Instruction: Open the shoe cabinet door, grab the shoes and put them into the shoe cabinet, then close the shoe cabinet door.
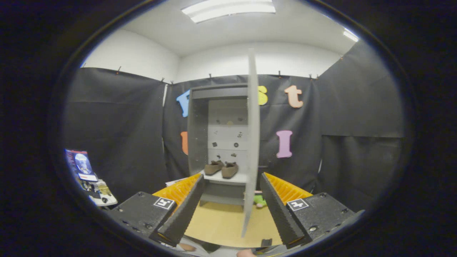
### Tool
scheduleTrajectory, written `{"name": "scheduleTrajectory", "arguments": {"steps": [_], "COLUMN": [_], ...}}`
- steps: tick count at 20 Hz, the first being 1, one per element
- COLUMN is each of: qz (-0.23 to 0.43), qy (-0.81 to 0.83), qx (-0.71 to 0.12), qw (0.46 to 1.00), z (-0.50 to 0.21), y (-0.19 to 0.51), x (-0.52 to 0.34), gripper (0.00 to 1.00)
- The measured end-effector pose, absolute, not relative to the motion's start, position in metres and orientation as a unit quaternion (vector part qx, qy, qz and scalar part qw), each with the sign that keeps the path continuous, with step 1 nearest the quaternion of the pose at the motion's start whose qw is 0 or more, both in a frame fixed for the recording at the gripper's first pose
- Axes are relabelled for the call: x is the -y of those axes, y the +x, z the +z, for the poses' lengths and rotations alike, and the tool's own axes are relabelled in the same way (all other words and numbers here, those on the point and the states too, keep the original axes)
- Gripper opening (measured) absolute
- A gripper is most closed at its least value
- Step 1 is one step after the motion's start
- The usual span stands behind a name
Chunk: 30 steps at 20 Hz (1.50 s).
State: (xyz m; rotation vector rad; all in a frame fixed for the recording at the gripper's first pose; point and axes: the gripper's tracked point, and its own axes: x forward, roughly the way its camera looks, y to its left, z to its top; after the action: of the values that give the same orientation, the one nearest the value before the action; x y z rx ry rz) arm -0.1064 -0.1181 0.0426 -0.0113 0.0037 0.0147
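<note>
The grey shoe cabinet (198, 135) stands against the back wall, straight beyond my fingers. Its door (252, 142) is swung wide open and faces me edge-on, its lower end reaching down between my two fingers. Two brown shoes (222, 168) sit side by side on the cabinet's shelf (228, 179). My gripper (232, 185) is open, with nothing pressed between its fingers; the left finger (185, 207) and the right finger (280, 210) stand on either side of the door's edge without touching it.
A tan floor (221, 223) lies between me and the cabinet. A small green and pink toy (260, 200) lies on the floor by the door's foot. A cluttered stand with a printed card (82, 166) sits off to the left.
</note>
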Motion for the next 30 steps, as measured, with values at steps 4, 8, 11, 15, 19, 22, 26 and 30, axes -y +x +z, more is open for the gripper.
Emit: {"name": "scheduleTrajectory", "arguments": {"steps": [4,8,11,15,19,22,26,30], "qz": [-0.087,-0.128,-0.133,-0.125,-0.103,-0.087,-0.066,-0.055], "qy": [-0.009,0.003,-0.004,-0.004,0.004,0.007,0.02,-0.001], "qx": [0.0,-0.001,-0.012,-0.013,-0.015,-0.022,-0.041,-0.045], "qw": [0.996,0.992,0.991,0.992,0.995,0.996,0.997,0.997], "z": [0.044,0.045,0.036,0.032,0.029,0.023,0.011,0.007], "y": [-0.121,-0.11,-0.088,-0.038,0.012,0.043,0.066,0.072], "x": [0.213,0.289,0.329,0.353,0.353,0.339,0.3,0.259], "gripper": [0.99,0.99,0.99,0.99,0.99,0.99,0.99,0.99]}}
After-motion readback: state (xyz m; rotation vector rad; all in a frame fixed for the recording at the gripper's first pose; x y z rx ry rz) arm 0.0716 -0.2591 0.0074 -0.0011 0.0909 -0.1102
